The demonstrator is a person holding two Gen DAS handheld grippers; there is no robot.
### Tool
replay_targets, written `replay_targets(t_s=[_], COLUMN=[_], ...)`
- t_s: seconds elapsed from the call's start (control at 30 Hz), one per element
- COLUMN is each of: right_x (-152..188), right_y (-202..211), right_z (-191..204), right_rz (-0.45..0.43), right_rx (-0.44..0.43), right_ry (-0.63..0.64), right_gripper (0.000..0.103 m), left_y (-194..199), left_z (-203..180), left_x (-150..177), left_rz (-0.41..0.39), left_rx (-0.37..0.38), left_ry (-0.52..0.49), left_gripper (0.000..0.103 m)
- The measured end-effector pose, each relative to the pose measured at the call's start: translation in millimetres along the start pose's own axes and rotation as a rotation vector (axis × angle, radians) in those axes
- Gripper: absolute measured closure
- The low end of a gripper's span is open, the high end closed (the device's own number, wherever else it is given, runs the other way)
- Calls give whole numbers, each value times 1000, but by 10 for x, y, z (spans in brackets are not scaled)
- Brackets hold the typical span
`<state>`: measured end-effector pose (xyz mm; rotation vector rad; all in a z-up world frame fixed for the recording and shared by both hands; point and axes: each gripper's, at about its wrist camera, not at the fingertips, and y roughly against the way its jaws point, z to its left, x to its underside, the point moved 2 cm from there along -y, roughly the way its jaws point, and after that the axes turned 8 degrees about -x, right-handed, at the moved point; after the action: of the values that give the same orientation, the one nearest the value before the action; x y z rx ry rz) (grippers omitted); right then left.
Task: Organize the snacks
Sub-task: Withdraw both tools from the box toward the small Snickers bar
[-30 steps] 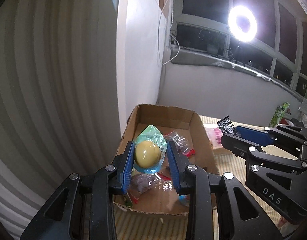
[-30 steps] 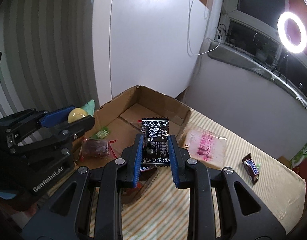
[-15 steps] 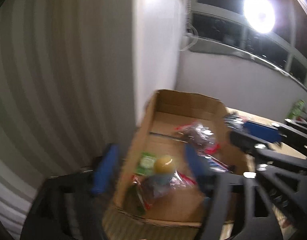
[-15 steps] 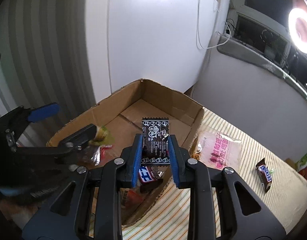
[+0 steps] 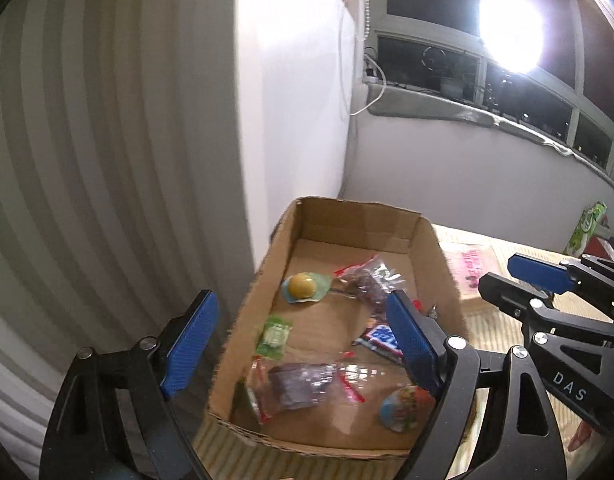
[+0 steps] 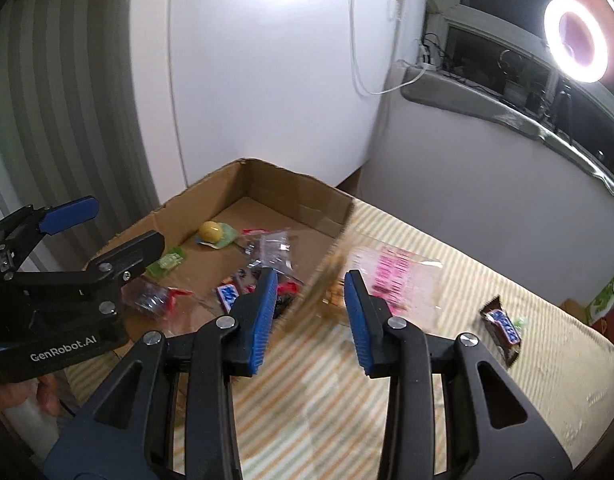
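The left tongs (image 5: pixel 303 344) hang spread wide over the near end of the cardboard box (image 5: pixel 439 248), nothing between the blue pads (image 5: pixel 191 340). The right tongs (image 6: pixel 311 316) stand partly spread above the box's near right wall, and nothing is pinched; the wall behind them is blurred.

Inside the box, nearest the left tongs, lie a clear packet with a dark filling (image 5: pixel 299 388) and a round colourful sweet (image 5: pixel 403 408). Beyond them sit a small green packet (image 5: pixel 275 336) and a blue-and-white chocolate bar (image 5: pixel 381 338), the bar partly hidden by the right-hand pad. Farther in, a yellow ball in a teal wrapper (image 5: pixel 305 288) lies just beside another clear packet with red edges (image 5: pixel 371 276). The far end of the box floor is bare.

Outside the box, on the striped cloth of the tabletop (image 6: pixel 447 272), a pink-printed clear bag (image 6: pixel 395 276) lies just beside the box wall. A Snickers bar (image 6: pixel 501 330) rests well apart to the right. A ring light (image 6: pixel 575 40) glows by the window.
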<state>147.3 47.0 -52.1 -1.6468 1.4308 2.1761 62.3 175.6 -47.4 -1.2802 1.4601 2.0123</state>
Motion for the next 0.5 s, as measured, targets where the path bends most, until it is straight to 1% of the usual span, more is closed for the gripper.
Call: replay_targets(t_s=[0.17,0.3,0.37,0.5], right_x=[119,273,344,543], right_y=[139,221,251,300], right_z=[-299,-692,-894,-1450], right_rz=[-5,4,13,53], right_rx=[24,61,78,142], right_ry=[-35,-72,-88,-131], right_gripper=[67,67,67,67], left_y=[107,164,180,184], left_z=[-248,-528,-687,-1082], left_x=[-12,-15,-15,-5], left_rz=[-7,-11,-6,20], left_rx=[13,29,48,114], left_ry=[-38,-75,-91,-116], left_gripper=[17,17,17,17])
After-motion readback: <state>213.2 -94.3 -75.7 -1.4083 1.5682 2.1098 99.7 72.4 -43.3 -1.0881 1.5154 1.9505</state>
